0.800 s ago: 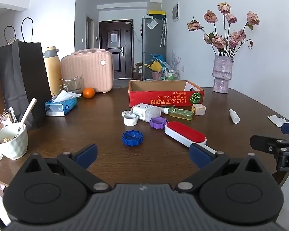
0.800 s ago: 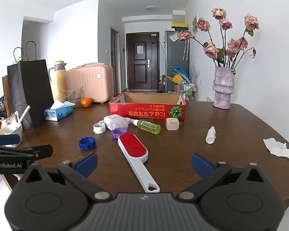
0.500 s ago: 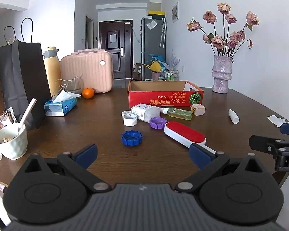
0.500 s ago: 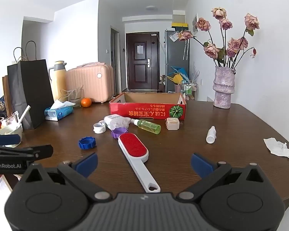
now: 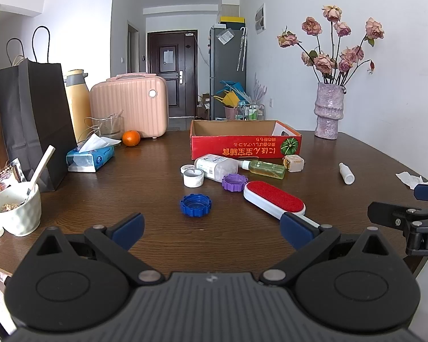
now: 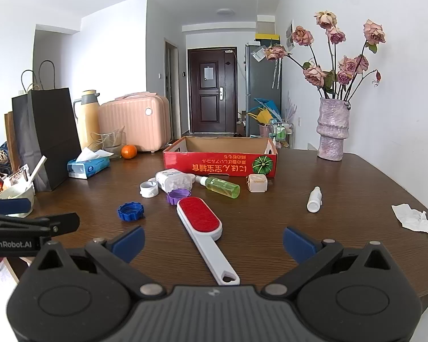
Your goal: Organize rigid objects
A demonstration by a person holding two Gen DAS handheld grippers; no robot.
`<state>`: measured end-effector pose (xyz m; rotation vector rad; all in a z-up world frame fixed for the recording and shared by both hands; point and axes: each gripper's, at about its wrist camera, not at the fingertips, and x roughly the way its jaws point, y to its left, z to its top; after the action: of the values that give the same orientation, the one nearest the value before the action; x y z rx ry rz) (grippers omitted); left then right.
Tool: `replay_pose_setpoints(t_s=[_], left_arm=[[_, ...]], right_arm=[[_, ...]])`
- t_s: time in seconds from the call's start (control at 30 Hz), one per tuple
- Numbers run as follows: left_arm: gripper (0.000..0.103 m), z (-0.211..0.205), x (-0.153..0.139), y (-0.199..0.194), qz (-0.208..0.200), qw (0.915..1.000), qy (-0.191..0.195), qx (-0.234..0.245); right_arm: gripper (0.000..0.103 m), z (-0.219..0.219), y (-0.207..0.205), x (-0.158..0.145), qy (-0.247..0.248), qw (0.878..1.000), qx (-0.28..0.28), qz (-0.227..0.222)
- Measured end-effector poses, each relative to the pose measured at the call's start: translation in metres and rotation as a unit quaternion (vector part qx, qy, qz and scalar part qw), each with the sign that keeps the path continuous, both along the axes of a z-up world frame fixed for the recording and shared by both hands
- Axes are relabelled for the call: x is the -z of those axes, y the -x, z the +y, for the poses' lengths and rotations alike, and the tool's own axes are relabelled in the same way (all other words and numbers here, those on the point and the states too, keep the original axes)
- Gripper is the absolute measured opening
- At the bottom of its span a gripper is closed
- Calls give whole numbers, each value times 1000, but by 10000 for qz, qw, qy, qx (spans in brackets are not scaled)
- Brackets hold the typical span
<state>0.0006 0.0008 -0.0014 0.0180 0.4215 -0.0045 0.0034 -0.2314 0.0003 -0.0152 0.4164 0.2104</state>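
Note:
A red cardboard box stands open at the table's middle back. In front of it lie a red-and-white lint brush, a blue cap, a purple cap, a white cap, a white bottle, a green bottle, a beige cube and a small white bottle. My left gripper is open and empty. My right gripper is open and empty, with the brush handle between its fingers' lines.
A black paper bag, a bowl with a spoon, a tissue pack, an orange, a pink case and a thermos stand at the left. A vase of roses and crumpled tissue are at the right.
Both views have shifted very slightly; nothing on the table has moved and both grippers stay open.

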Motion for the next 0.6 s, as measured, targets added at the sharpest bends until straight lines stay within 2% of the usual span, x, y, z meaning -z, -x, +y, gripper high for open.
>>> replay_pose_setpoints(t_s=[0.6], left_arm=[[103,1,-1,1,-19,10000,14,-1]], right_arm=[[103,-1,0,-1,-3,10000,-9,2]])
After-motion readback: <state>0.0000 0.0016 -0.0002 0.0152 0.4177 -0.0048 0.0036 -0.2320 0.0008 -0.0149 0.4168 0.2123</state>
